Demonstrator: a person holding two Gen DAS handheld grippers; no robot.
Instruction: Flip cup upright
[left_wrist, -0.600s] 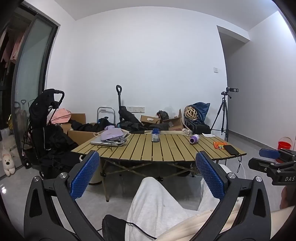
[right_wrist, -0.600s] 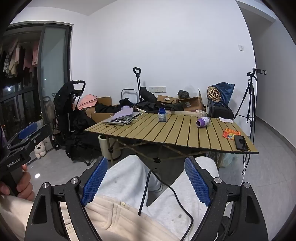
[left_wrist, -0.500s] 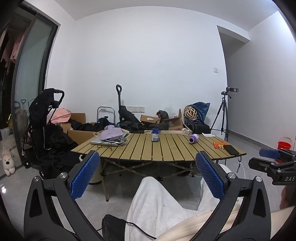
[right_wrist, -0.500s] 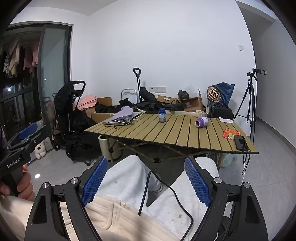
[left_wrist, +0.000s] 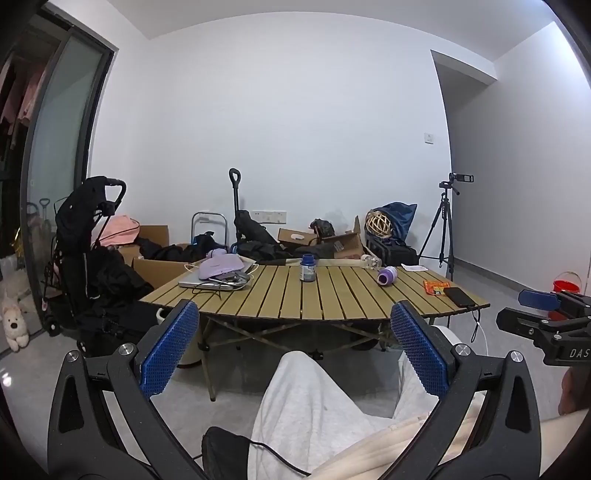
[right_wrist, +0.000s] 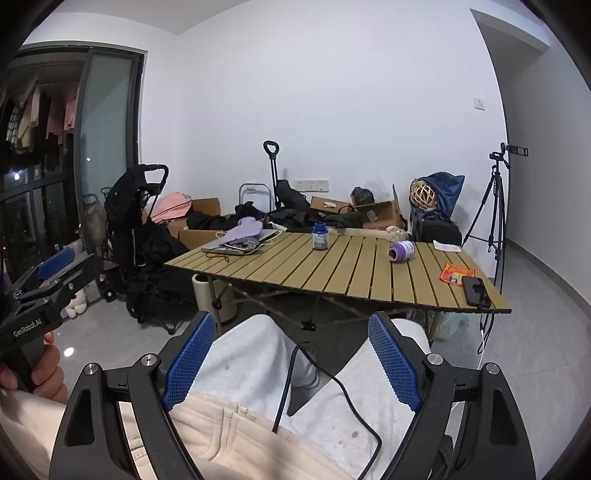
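Nothing is started: the purple cup (right_wrist: 400, 251) lies on its side, far across the bench (right_wrist: 354, 275). Both tongs, left (left_wrist: 293, 349) and right (right_wrist: 291, 360), gape empty (over the lap); next comes the approach.

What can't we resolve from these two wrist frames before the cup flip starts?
- Purple cup: lying on its side on the table; too small in both views to tell which end is open.
- Left gripper, right gripper: both open, far from the cup.
- Under the table: hidden by the tabletop and the person's knees.
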